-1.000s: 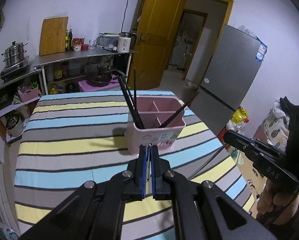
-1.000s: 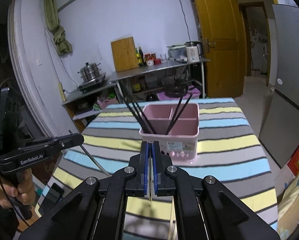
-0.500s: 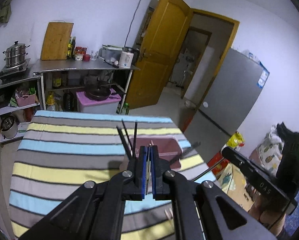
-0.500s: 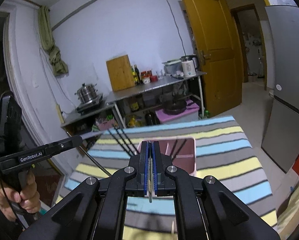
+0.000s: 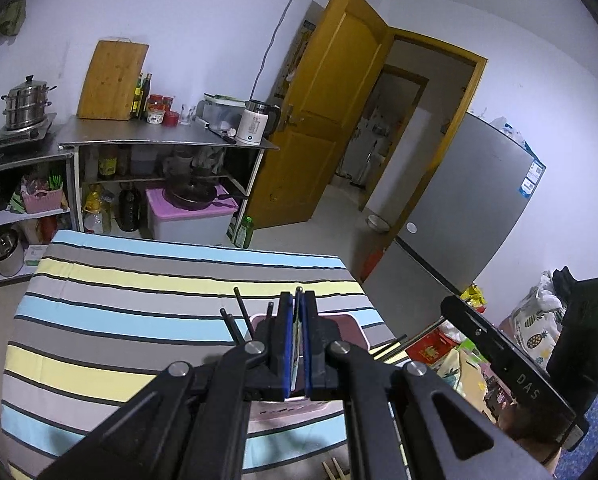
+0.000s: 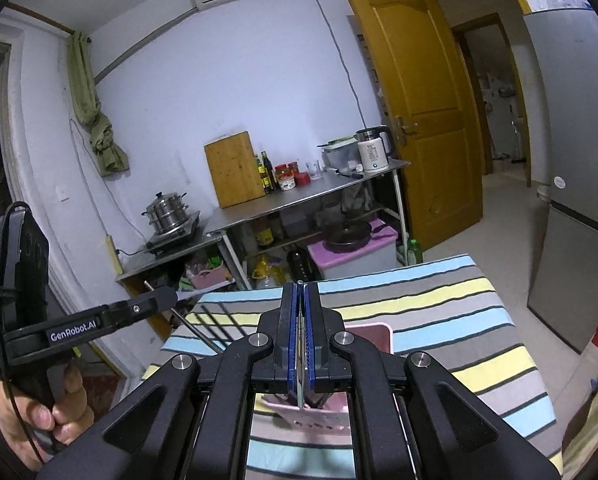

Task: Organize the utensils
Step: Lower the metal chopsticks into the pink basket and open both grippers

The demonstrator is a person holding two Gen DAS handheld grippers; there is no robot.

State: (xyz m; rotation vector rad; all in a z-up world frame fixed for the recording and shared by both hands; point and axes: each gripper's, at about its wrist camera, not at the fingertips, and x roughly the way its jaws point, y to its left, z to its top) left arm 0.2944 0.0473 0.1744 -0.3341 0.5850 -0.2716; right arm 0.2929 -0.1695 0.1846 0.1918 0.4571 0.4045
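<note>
A pink utensil holder (image 5: pixel 353 326) stands on the striped table, mostly hidden behind my left gripper (image 5: pixel 298 300); it also shows in the right wrist view (image 6: pixel 373 336). Black chopsticks (image 5: pixel 241 314) stick up from its left side. My left gripper is shut on a thin metal utensil held upright above the holder. My right gripper (image 6: pixel 300 294) is shut on a thin metal utensil too, also above the holder. Each gripper shows in the other's view: the right one (image 5: pixel 499 356), the left one (image 6: pixel 99 320).
The striped tablecloth (image 5: pixel 119 300) covers the table. Wooden chopstick ends (image 5: pixel 333 470) lie near the table's front edge. Behind stand a steel shelf (image 5: pixel 163 140) with cutting board, bottles and kettle, a yellow door (image 5: pixel 331 120) and a grey fridge (image 5: pixel 479 200).
Both grippers have risen and tilted up above the holder, each still shut on its utensil. The holder has slid down behind the fingers in both views.
</note>
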